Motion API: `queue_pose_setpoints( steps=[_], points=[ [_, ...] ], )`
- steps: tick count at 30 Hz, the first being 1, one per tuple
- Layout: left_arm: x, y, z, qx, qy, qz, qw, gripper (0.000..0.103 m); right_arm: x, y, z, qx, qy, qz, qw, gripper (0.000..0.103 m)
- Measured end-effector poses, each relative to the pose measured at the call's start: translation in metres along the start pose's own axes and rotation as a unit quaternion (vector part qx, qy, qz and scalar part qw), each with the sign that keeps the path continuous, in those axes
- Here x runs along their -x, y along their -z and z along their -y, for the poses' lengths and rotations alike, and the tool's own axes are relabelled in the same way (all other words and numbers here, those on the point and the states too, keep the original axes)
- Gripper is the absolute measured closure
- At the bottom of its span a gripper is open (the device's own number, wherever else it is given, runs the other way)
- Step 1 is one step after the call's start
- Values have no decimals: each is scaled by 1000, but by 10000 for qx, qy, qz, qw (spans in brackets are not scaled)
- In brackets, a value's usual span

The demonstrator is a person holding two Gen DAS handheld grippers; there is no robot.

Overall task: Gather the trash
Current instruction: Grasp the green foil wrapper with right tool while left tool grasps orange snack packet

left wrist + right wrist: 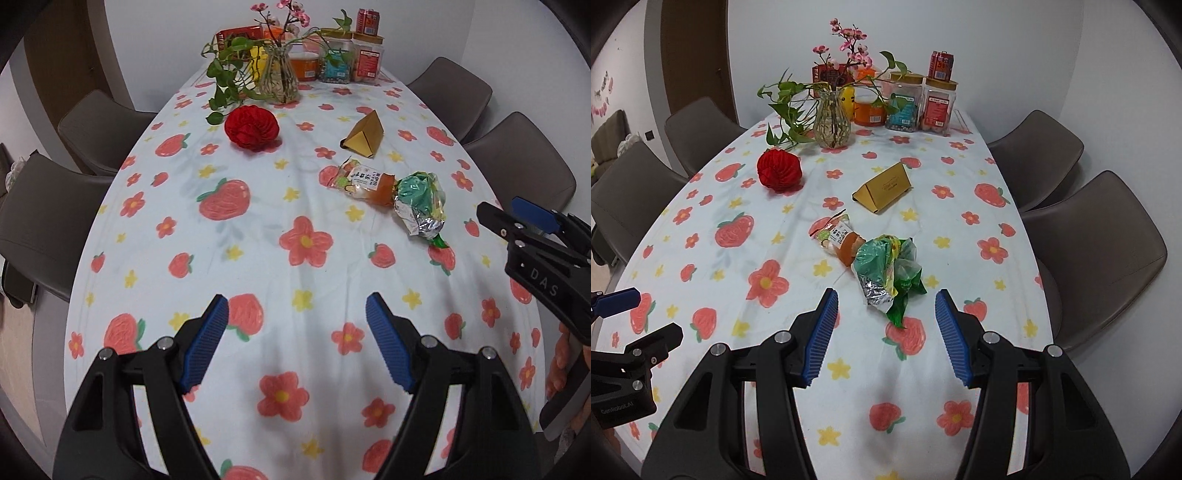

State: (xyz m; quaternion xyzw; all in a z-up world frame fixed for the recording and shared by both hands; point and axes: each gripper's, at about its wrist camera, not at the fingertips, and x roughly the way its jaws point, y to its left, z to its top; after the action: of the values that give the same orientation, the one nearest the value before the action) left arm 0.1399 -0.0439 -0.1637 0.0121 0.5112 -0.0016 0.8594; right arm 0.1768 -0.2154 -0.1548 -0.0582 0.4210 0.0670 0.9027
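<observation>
Flowery tablecloth [820, 332] has the crumpled wrapper [886, 273] and snack packet [836, 238] lying untouched, so nothing's collected yet; left gripper [297, 345] and right gripper [884, 334] both gape empty.

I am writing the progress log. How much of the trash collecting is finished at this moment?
Nothing looks collected yet. The crumpled green wrapper and the orange snack packet lie on the tablecloth. The right gripper is open just before the green wrapper; the left gripper is open and empty. Both pickups remain.
</observation>
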Motion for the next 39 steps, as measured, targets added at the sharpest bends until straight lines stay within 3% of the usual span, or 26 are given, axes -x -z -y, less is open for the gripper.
queue_pose_setpoints(
  steps=[12, 14, 15, 17, 18, 19, 36, 37, 39],
  points=[
    [-68, -37, 33, -174, 129, -291, 9993, 26, -70, -11, 19, -132, 16, -310, 9994, 50],
    [-75, -44, 39, -252, 139, -303, 9991, 26, -80, -11, 23, -172, -42, -405, 9990, 54],
    [-78, -47, 42, -282, 141, -310, 9990, 26, -84, -10, 24, -176, -99, -462, 9987, 60],
    [-84, -54, 46, -325, 169, -325, 9988, 26, -92, -10, 26, -159, -259, -573, 9979, 82],
    [-87, -58, 49, -344, 185, -336, 9987, 26, -94, -11, 26, -160, -306, -602, 9976, 99],
    [-90, -61, 50, -356, 192, -341, 9986, 26, -96, -12, 27, -161, -334, -624, 9974, 101],
    [-149, -124, 81, -370, 409, -276, 9981, 26, -124, -58, 52, -196, -232, -290, 9991, 103],
    [-154, -124, 81, -319, 429, -307, 9981, 29, -125, -58, 52, -199, -238, -293, 9991, 103],
    [-167, -123, 80, -257, 510, -465, 9973, 62, -127, -57, 52, -190, -249, -306, 9990, 103]
  ],
)
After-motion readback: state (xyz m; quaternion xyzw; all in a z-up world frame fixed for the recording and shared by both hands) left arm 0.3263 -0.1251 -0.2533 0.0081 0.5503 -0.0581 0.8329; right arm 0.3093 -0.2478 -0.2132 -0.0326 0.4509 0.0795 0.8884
